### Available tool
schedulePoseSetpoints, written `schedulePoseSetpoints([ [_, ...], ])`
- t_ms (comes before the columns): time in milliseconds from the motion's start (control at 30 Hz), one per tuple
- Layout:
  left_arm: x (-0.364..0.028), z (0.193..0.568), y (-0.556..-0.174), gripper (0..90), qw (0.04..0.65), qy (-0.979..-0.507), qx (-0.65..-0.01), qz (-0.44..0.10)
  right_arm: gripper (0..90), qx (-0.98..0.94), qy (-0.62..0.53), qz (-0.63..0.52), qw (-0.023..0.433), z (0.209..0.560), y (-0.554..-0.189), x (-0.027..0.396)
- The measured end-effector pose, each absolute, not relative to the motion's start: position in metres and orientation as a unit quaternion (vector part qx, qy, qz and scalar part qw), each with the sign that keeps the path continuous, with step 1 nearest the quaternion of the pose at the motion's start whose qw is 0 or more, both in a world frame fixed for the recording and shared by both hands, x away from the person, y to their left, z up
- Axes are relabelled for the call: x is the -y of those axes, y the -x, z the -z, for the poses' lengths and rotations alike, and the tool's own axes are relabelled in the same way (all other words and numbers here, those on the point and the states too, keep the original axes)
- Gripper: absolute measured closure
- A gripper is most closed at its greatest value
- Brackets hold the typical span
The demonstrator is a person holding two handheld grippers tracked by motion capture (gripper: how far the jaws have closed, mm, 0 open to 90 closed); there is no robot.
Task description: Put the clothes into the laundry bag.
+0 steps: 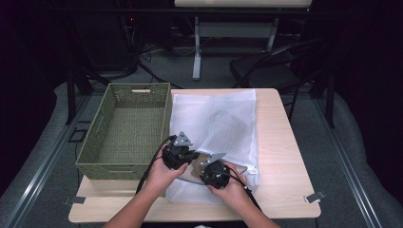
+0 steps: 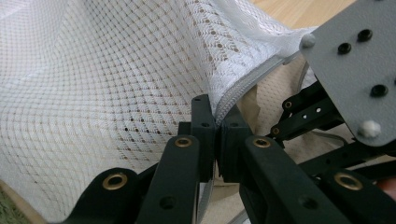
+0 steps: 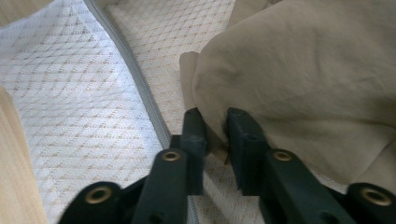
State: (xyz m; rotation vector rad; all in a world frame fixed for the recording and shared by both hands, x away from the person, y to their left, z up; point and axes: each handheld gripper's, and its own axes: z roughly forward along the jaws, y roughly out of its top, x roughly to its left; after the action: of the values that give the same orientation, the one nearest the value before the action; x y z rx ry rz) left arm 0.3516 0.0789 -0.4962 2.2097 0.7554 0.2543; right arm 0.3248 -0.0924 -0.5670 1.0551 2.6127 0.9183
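Holding a white mesh laundry bag (image 1: 223, 128) open at its near edge, a person works at a pale wooden worktop (image 1: 285, 156) with a hand-held gripper in each hand. Farthest left stands an olive-green woven basket (image 1: 126, 130), just beside the bag, with nothing visible inside it.

Next comes the left hand-held gripper (image 1: 178, 152), with its own close view (image 2: 215, 135). Its jaws are clamped tight on the upper lip of the bag, right at the grey zip (image 2: 243, 91). This grip seems meant to lift the top mesh layer so the mouth stays open.

To the right, nearly touching it, is the right hand-held gripper (image 1: 214, 173), seen closely in its own view (image 3: 215, 135). Its jaws have pinched a fold of beige cloth (image 3: 308, 84), probably a garment, at the bag's opening, the fabric squeezed between the pads. The cloth lies on the lower mesh layer beside the zip line. My reading is that the garment is being fed into, or drawn from, the bag; which of the two I cannot tell.
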Motion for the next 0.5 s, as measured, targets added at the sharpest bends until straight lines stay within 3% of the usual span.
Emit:
schedulePoseSetpoints([
  [167,-0.0797,0.4956,-0.3517,87.4,0.386,-0.868,-0.295,-0.102,84.5,-0.874,-0.359,-0.317,0.085,0.5648,-0.3265,0.0957],
  [500,-0.0769,0.4951,-0.3486,88.0,0.385,-0.871,-0.288,-0.100,86.0,-0.866,-0.371,-0.325,0.088,0.5593,-0.3301,0.1012],
])
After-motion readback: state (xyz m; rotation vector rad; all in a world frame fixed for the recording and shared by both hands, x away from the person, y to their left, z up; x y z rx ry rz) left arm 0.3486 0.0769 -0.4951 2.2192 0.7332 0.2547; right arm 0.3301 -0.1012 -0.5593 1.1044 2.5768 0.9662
